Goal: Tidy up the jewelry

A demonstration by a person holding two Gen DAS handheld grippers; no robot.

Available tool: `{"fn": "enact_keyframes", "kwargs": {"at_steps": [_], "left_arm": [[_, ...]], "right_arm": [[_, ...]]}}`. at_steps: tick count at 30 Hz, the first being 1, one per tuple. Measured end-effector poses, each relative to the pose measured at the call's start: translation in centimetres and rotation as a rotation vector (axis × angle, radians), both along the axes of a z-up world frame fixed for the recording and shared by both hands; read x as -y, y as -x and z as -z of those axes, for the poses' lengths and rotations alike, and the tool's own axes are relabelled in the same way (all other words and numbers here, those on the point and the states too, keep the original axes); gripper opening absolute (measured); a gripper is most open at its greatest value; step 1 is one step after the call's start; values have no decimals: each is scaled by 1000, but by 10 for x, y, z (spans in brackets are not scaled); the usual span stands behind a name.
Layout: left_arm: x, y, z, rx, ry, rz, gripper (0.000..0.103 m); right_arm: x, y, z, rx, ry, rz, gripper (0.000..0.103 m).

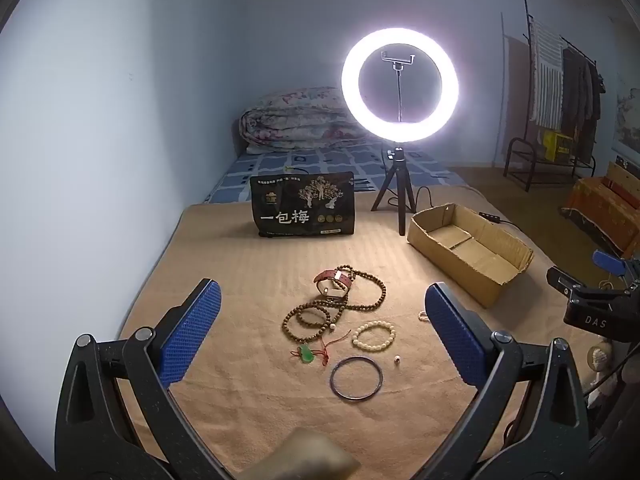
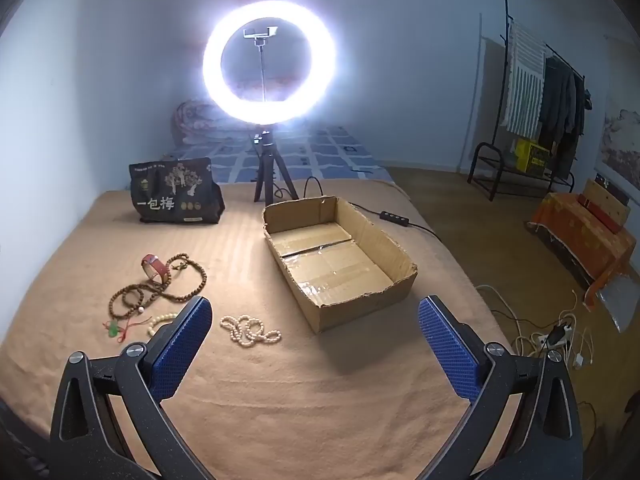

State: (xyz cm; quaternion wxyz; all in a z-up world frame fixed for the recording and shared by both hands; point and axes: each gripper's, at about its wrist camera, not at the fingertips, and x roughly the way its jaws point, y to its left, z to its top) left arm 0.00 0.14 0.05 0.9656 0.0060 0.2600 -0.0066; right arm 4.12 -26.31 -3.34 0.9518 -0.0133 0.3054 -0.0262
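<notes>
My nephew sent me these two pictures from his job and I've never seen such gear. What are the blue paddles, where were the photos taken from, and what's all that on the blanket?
No robot here: a person holds a hand-operated claw in each hand, each with a wide-angle camera looking along its two blue fingers. One picture is from the left claw, the other from the right claw. Both are open and hold nothing.

On the tan blanket lies jewelry: a long brown bead strand tangled with a red-strapped watch, a white bead bracelet, a green pendant on red cord, a dark bangle, and a white bead necklace. The cardboard box has nothing in it. Behind stand a ring light and a black snack bag.
</notes>
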Motion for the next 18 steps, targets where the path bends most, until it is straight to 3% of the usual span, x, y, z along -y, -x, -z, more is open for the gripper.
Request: {"fn": "enact_keyframes", "kwargs": {"at_steps": [1,18], "left_arm": [[2,-1,0,-10,-31,3,103],[-1,0,-4,10,-21,-1,103]], "right_arm": [[0,0,0,-1,-5,0,102],[2,1,0,-2,-1,-2,102]]}}
